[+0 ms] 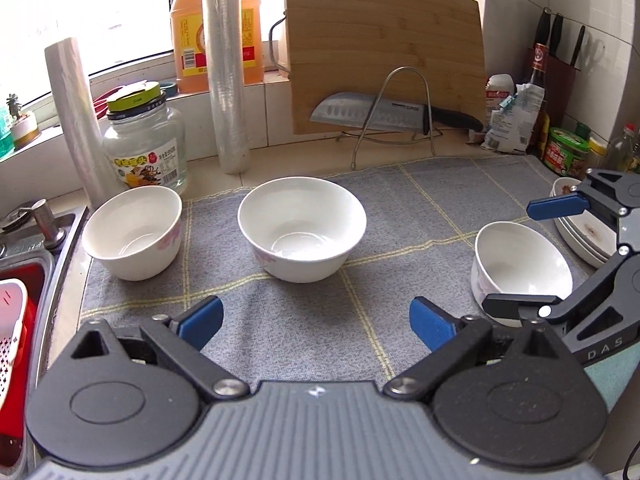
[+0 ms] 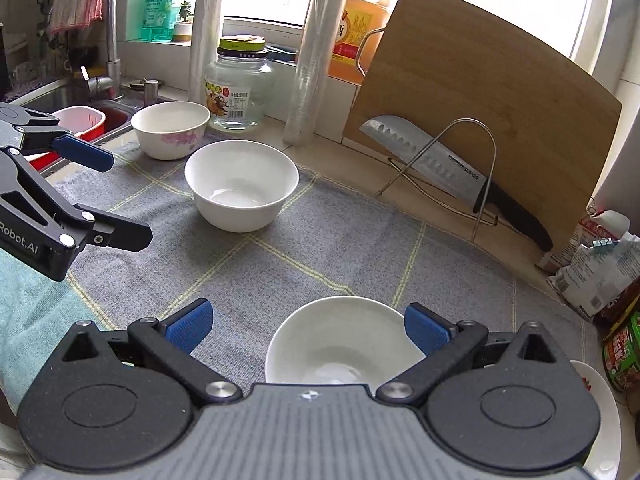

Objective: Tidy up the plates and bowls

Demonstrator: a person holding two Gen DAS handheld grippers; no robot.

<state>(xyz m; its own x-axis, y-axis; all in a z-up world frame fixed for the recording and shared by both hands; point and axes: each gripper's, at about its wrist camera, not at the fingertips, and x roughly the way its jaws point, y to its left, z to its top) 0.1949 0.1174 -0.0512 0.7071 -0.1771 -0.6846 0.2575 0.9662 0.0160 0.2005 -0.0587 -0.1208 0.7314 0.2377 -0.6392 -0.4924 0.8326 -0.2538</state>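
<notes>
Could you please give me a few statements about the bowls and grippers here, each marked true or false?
1. Three white bowls sit on the grey cloth. True.
2. The left hand-held gripper is shut on a bowl. False: it is open and empty.
3. The knife lies inside the middle bowl. False: it rests on the wire rack.
4. The right hand-held gripper is open at the near bowl. True.

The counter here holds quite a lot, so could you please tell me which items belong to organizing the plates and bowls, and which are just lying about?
Job items:
- three white bowls
- stacked plates

Lying about:
- knife
- cutting board
- glass jar
- oil bottle
- film rolls
</notes>
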